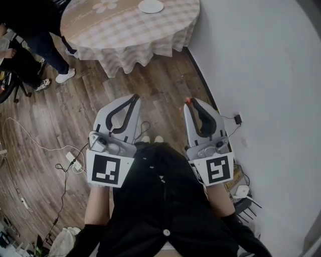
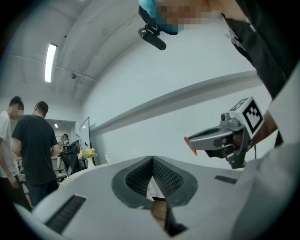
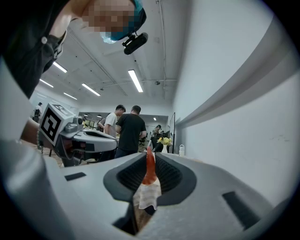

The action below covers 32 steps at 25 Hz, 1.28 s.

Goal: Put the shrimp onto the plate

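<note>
Tapering shrimp, orange tail, pale body

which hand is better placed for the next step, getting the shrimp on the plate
Right. The right hand-held gripper is clamped on the orange-tailed white shrimp; the left hand-held gripper is shut and empty. The round white plate on the checked-cloth table lies ahead of both, so carrying it over likely suffices.

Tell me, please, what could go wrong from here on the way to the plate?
The shrimp sits thin between the right gripper's jaws and could slip out over the wooden floor. The plate is across the room on the table, and the power strip on the floor could catch a foot.
</note>
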Available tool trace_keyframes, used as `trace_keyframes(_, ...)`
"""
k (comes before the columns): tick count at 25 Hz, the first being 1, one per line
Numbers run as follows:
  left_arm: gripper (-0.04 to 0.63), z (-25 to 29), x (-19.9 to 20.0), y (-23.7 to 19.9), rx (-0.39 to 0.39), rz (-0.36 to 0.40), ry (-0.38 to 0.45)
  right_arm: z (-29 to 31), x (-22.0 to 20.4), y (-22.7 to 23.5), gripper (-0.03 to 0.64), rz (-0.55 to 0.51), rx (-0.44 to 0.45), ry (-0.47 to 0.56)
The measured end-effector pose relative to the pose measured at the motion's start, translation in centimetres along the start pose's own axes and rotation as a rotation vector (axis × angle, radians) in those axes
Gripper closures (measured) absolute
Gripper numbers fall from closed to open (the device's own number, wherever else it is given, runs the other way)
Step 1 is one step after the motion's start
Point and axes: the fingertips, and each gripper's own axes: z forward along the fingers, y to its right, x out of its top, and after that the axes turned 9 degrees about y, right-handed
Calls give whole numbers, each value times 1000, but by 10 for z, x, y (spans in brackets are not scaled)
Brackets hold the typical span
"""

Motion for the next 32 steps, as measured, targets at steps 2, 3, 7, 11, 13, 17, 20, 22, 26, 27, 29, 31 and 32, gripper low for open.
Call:
trace_keyframes(2,594,-1,0,-4,1,1,5,2,1,-2,572,-4,-1,2)
trace_keyframes(3,594,-1,0,-5,3,-1,7,3,2,-3,572,-7,-3,3)
trace_keyframes(7,594,-2,-1,-11,1,-13,11,9,0,-4,572,-5,-20,4)
trace_keyframes(11,594,-9,-1,-19,-14,-2,18,16,-2,-12,572,-3,-32,1)
trace_keyframes(13,594,-13,-3,-23,-15,0,17,17,-2,-16,572,-2,-36,4)
trace_keyframes(17,594,-18,-7,-25,-21,-3,21,16,-7,-21,572,-4,-53,-1)
trace_keyframes(20,594,-17,-7,-27,-29,3,28,19,-6,-23,572,-5,-56,1)
trace_keyframes(22,594,-16,-7,-29,-29,3,31,22,-6,-23,572,-9,-55,2)
trace_keyframes(26,594,-11,-8,-33,-25,-5,34,27,-7,-19,572,-19,-54,1)
trace_keyframes(27,594,-9,-8,-34,-23,-3,35,29,-7,-17,572,-22,-51,3)
trace_keyframes(29,594,-4,-8,-35,-18,0,35,33,-7,-14,572,-26,-43,9)
trace_keyframes(31,594,1,-9,-36,-16,7,33,38,-8,-9,572,-26,-35,13)
trace_keyframes(32,594,5,-8,-36,-16,11,35,40,-9,-7,572,-26,-32,14)
